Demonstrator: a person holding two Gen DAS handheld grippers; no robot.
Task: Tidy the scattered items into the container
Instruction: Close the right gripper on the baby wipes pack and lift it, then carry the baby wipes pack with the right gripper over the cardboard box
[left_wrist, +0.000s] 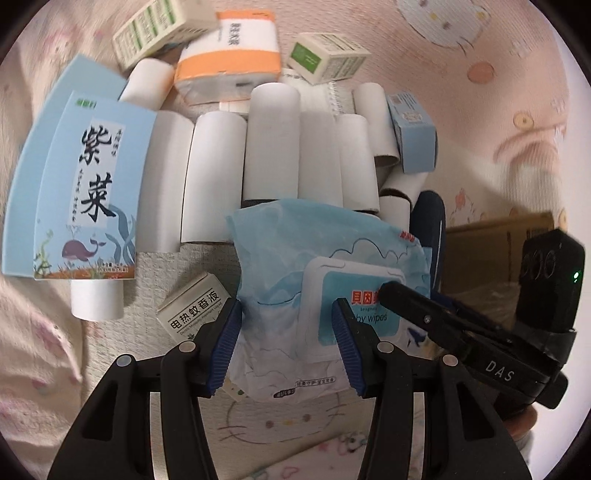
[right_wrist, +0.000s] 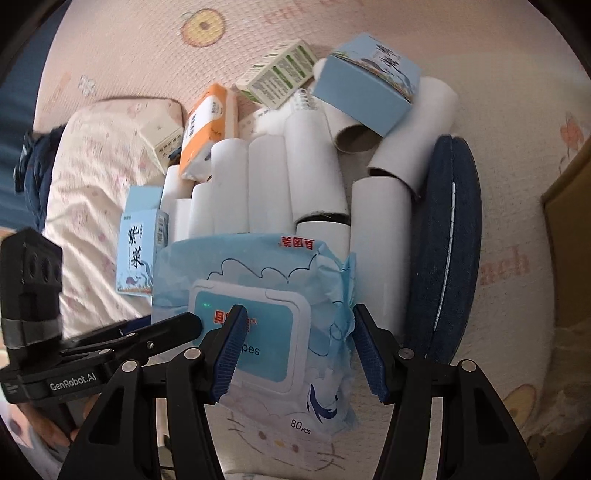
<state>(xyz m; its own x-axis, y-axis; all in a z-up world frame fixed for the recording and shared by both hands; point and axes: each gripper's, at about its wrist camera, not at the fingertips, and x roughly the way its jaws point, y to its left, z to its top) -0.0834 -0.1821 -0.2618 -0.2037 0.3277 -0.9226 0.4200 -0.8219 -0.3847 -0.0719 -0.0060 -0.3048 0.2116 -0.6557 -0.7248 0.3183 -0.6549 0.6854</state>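
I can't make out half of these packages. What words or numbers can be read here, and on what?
"紫菜": light blue box
"电热蚊香液": small white box
"by wipes", cut off by the tongs: wipes pack
"80 PCS": same pack, right view
"DAS": right tongs
"GenRobot.AI": left tongs
Green-and-white boxes, orange tissue pack: too blurred.

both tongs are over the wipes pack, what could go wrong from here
Both tongs, left and right, stand open astride the soft wipes pack; a pinch may catch only loose wrapper, so it sags or slips. The left tongs sit close to the small mosquito liquid box and could nudge it. The white tubes behind could roll.
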